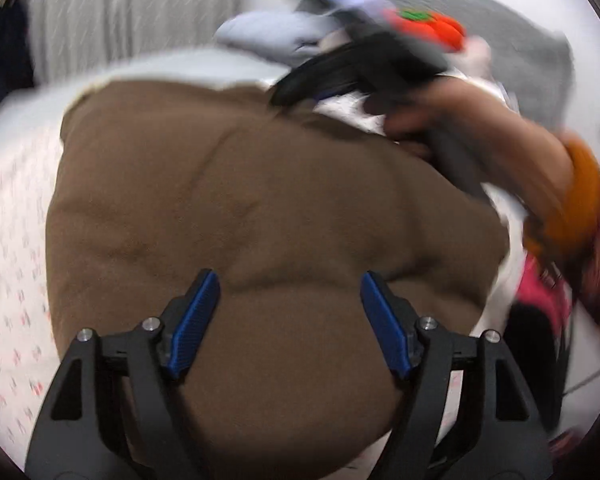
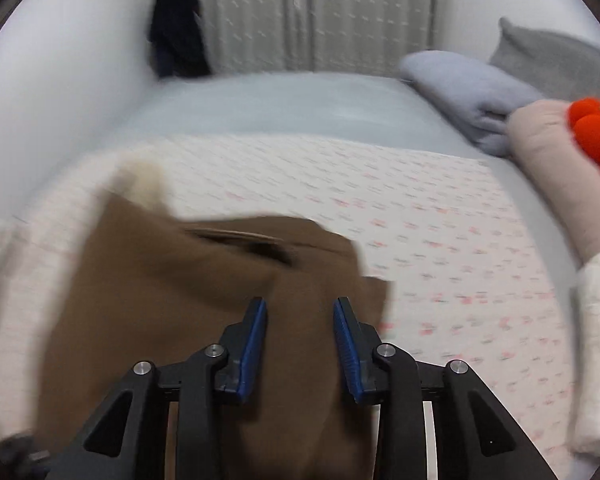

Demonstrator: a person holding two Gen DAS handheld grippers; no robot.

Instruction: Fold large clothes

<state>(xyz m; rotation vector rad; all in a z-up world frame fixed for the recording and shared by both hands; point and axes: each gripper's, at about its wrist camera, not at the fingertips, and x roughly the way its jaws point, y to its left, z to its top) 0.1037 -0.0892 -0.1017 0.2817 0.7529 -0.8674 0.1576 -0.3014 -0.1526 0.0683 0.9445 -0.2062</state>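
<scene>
A large brown garment [image 1: 260,208] lies bunched on the patterned bed sheet [image 1: 8,264] and fills most of the left wrist view. My left gripper [image 1: 290,284] is open just above it, with nothing between the blue pads. The right gripper [image 1: 300,88] shows there at the garment's far edge, blurred, held by a hand. In the right wrist view the brown garment [image 2: 204,304] lies folded over under my right gripper [image 2: 300,308], which is open above its right edge. A cream lining [image 2: 148,180] shows at its far corner.
A pale blue folded blanket [image 2: 464,92], a grey pillow [image 2: 556,52] and an orange plush toy [image 2: 596,136] lie at the head of the bed. A curtain [image 2: 320,12] and a dark hanging coat [image 2: 176,36] are behind. A pink item [image 1: 544,296] is at the right.
</scene>
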